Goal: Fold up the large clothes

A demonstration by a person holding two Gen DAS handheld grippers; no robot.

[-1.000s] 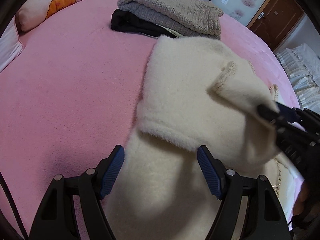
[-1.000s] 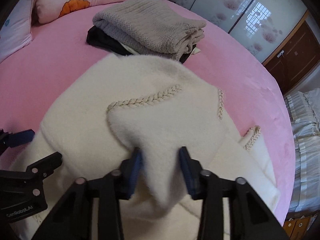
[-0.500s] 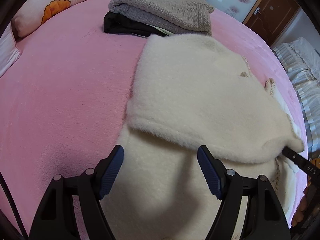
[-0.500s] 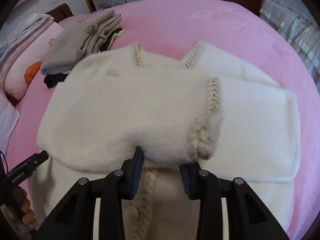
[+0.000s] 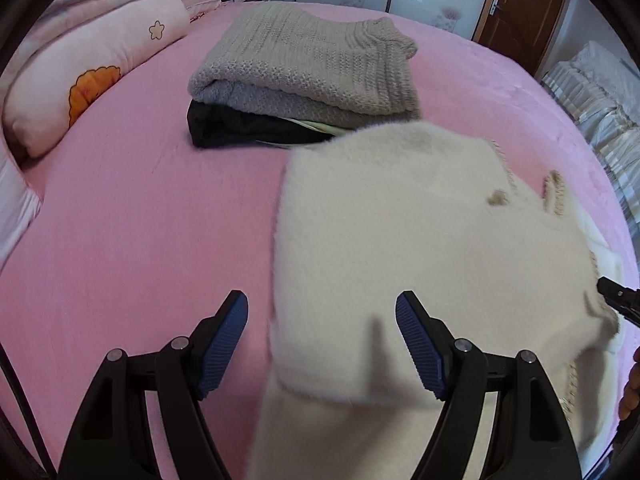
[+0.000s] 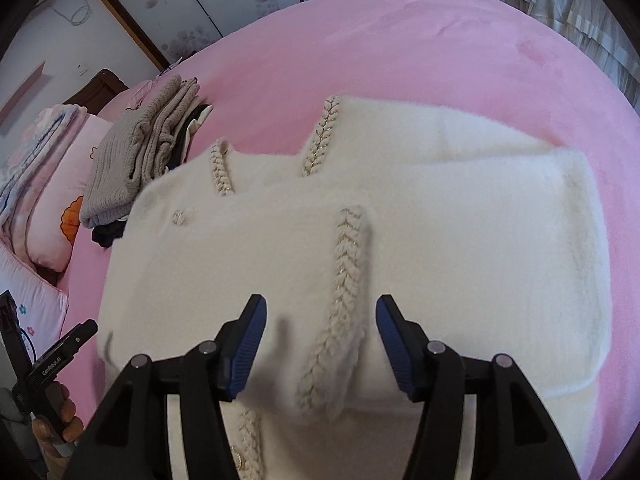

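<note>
1. The white fuzzy cardigan [image 6: 460,248] lies flat on the pink bed [image 6: 400,48], with one sleeve laid across its body. The sleeve's braided cuff [image 6: 340,312] ends just ahead of the right tool [image 6: 320,344], probably set there so that the garment forms a compact rectangle before the next fold.
2. The right tool's jaws have just been opening. The cuff sits in the gap between them, but the blue pads do not press on it, so the sleeve rests free on the cardigan.
3. The left tool [image 5: 322,344] stands wide open over the cardigan's near left edge and holds nothing. One pad is over the pink cover, the other over the white pile.
4. Edges: in the left wrist view the folded layer's left side runs straight, and its near hem lies across the layer beneath. Braided trim [image 6: 324,136] marks the neckline on the far side.
5. Room: the folded beige knit sweater [image 5: 312,64] sits on a stack with a black garment [image 5: 240,128] at the bottom, just beyond the cardigan's far corner. That side is tight.
6. Broad pink cover lies open to the left, as far as the pillow [image 5: 80,72], and beyond the cardigan on the right.
</note>
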